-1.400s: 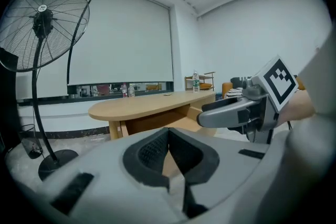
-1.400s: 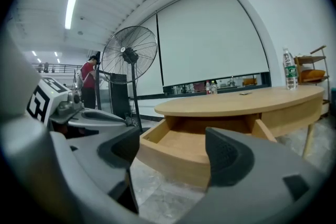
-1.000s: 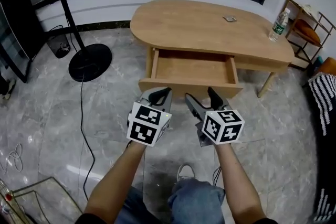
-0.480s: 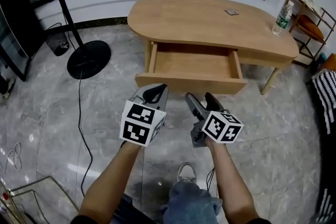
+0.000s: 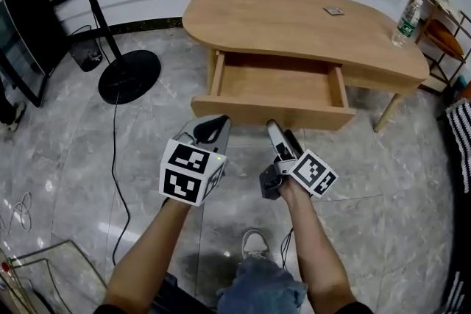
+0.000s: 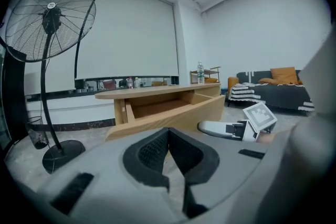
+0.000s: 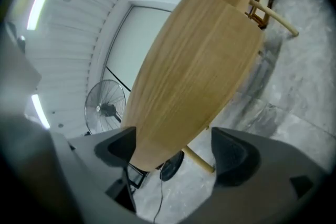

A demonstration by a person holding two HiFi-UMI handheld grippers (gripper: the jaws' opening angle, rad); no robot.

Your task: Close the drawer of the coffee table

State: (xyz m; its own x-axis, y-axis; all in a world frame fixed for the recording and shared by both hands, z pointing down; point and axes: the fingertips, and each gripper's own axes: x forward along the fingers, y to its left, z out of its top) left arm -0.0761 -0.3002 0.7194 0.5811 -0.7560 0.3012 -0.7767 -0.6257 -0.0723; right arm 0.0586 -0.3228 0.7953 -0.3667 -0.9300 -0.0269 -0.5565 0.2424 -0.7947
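– Grey marble floor (image 5: 73,158) all round, with the wooden bench (image 5: 294,18) standing on it. So how far along is the job?
– Hardly begun, I'd say. The drawer (image 5: 276,84) is pulled well out from under the benchtop. Its inside looks bare, and its front panel (image 5: 272,112) faces the person.
– Is anything touching it?
– No. Both grippers hover over the floor, short of the front panel. The left gripper (image 5: 211,127) is near the panel but apart from it. Its fingers (image 6: 152,152) are closed tip to tip with nothing between them.
– And the other one?
– The right gripper (image 5: 283,137) is just beside the left, turned on its side. Its fingers (image 7: 231,157) have just been opening and stand wide apart. Nothing is held; only the bench shows beyond the gap, some way off.
– What's left, then?
– All of it, by my reckoning. A gripper has to come up to the front panel, press against it and slide the drawer in until the panel sits flush under the top.
– Anything in the way?
– Not that I can see. A water bottle (image 5: 407,20) and a small flat item (image 5: 333,10) sit on top, well away from the drawer. The fan (image 5: 129,77) stands off to the left.
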